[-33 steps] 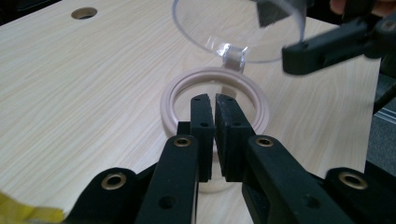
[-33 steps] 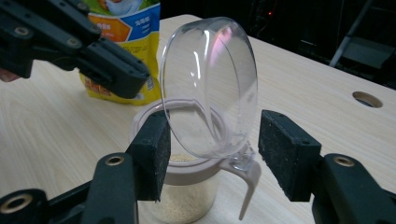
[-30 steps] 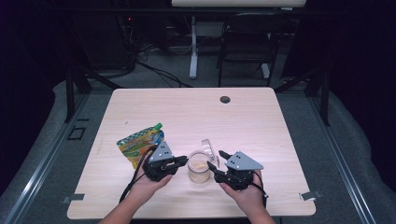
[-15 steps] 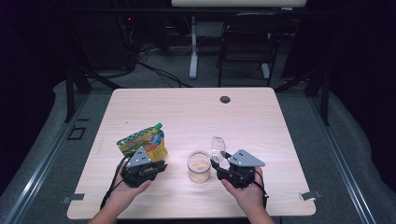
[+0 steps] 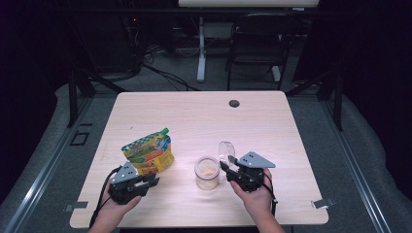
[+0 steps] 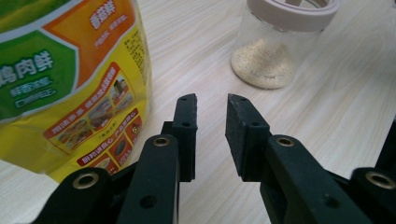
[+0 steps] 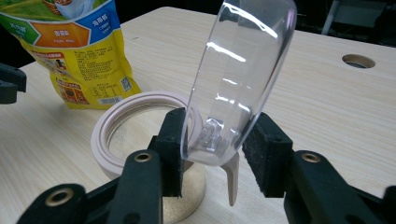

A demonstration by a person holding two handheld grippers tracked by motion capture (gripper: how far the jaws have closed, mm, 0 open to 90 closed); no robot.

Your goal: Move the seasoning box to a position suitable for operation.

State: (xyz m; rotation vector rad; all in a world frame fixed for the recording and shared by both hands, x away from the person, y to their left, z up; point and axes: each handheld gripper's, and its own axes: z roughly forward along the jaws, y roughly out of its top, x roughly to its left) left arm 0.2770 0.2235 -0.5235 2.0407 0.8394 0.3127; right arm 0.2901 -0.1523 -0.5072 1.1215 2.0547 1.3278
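The jar point(image 5: 207, 172) stands on the table point(image 5: 272, 121) between the two grippers, a low heap of pale powder at its bottom and a beige ring around its open mouth. Just to its right, the right gripper point(image 5: 232, 167) grips a clear plastic scoop point(image 5: 225, 149) by the base, bowl upward; in the right gripper view the scoop point(image 7: 238, 79) is clamped between the two jaws, its short beige handle pointing down. That gripper's near jaw covers part of the jar point(image 7: 140, 135) rim, and the scoop bowl blurs the table behind it.

To the jar's left, the left gripper point(image 5: 148, 180) hovers just in front of the yellow pouch point(image 5: 148, 153), its jaws slightly apart and holding nothing. In the left gripper view the pouch point(image 6: 70, 74) is cut off at the top and left edges, and the jar point(image 6: 280, 42) top is cropped as well. The pouch's small print is too fine to read.
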